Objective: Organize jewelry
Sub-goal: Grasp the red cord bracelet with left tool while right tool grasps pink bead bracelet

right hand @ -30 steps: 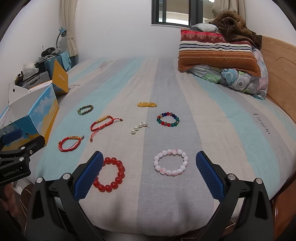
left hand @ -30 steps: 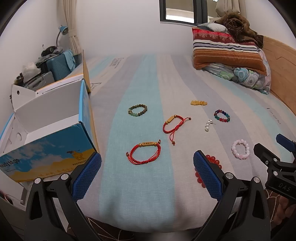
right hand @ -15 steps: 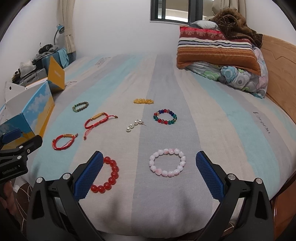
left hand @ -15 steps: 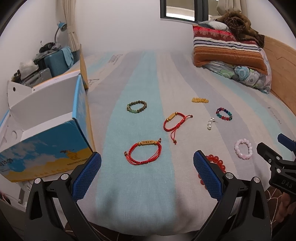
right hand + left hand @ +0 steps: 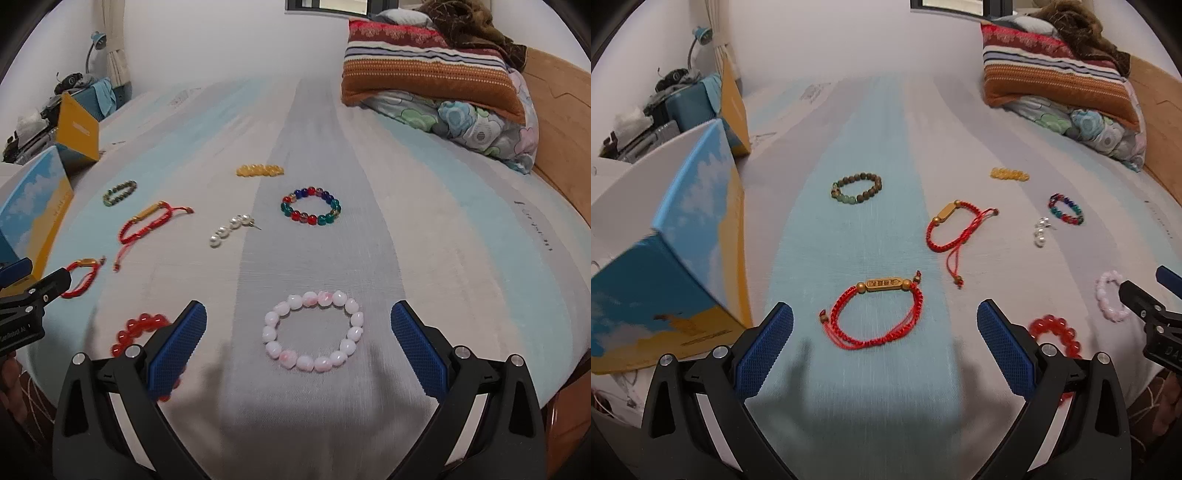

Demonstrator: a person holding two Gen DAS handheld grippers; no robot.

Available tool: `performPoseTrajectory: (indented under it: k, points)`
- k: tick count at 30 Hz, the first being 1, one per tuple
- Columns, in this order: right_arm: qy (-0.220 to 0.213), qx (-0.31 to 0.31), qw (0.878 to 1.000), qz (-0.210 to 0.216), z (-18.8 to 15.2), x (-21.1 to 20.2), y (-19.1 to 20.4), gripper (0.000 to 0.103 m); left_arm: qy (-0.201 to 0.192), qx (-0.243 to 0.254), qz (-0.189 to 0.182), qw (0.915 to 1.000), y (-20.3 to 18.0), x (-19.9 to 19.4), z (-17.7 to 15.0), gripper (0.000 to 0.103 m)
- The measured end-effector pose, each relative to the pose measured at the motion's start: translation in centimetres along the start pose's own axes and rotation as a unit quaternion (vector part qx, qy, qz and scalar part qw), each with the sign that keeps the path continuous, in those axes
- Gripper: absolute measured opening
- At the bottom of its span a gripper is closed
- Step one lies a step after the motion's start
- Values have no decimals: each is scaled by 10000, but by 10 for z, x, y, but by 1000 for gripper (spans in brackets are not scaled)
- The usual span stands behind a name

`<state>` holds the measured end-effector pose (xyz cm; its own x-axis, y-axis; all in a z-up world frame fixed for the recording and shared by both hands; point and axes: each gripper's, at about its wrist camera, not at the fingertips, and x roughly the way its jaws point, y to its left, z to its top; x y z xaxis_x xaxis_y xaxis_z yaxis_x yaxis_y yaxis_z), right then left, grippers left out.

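Observation:
Several bracelets lie on a striped bed. My left gripper (image 5: 884, 332) is open, just short of a red cord bracelet (image 5: 875, 314) with a gold bar. A second red cord bracelet (image 5: 955, 227), a brown bead bracelet (image 5: 857, 189) and a red bead bracelet (image 5: 1054, 334) lie around it. My right gripper (image 5: 297, 334) is open, with a pink bead bracelet (image 5: 314, 330) lying between its fingers. Farther off are a multicoloured bead bracelet (image 5: 311, 206), a pearl piece (image 5: 231, 229) and a yellow bead piece (image 5: 259, 170).
An open blue and yellow box (image 5: 676, 266) stands at the bed's left edge, close to my left gripper. Pillows and a folded blanket (image 5: 432, 74) lie at the far right by a wooden headboard (image 5: 557, 122). Luggage and clutter (image 5: 668, 107) sit at the far left.
Both grippers have moved forward and down toward the bed. The red cord bracelet and the pink bracelet now lie closer to the open fingers.

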<state>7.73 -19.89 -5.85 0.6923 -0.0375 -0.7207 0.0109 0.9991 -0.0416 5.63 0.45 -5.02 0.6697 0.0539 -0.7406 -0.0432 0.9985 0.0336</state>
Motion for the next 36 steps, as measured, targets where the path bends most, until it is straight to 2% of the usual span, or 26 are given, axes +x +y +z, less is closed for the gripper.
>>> performPoseTrajectory:
  k: [11, 16, 17, 20, 22, 24, 28, 30, 32, 36]
  points:
    - [380, 48, 9993, -24, -5, 44, -7, 96, 323, 9, 96, 9994, 2, 54, -3, 97]
    - [477, 24, 9988, 63, -10, 54, -7, 95, 252, 37, 61, 9997, 4, 59, -7, 98]
    - [473, 18, 9988, 85, -10, 55, -8, 92, 236, 7, 25, 9997, 5, 59, -7, 98]
    - [483, -26, 9987, 134, -10, 55, -7, 79, 233, 14, 1, 9997, 7, 57, -9, 86]
    - [480, -77, 9987, 179, -10, 54, -6, 71, 263, 104, -72, 9996, 5, 55, -10, 72]
    - [484, -116, 9985, 234, -11, 52, -5, 57, 312, 122, -155, 9993, 3, 52, -9, 62]
    - [474, -244, 9982, 282, -12, 49, -1, 41, 367, 118, -307, 9988, 1, 50, -8, 45]
    - [462, -241, 9981, 333, -12, 48, 0, 26, 396, 127, -398, 9983, 1, 49, -7, 36]
    - [450, -242, 9981, 340, -12, 47, 0, 19, 440, 117, -505, 9977, 2, 47, -6, 32]
    - [441, -136, 9979, 449, -10, 45, -5, 19, 458, 140, -637, 9968, 2, 42, -6, 29]
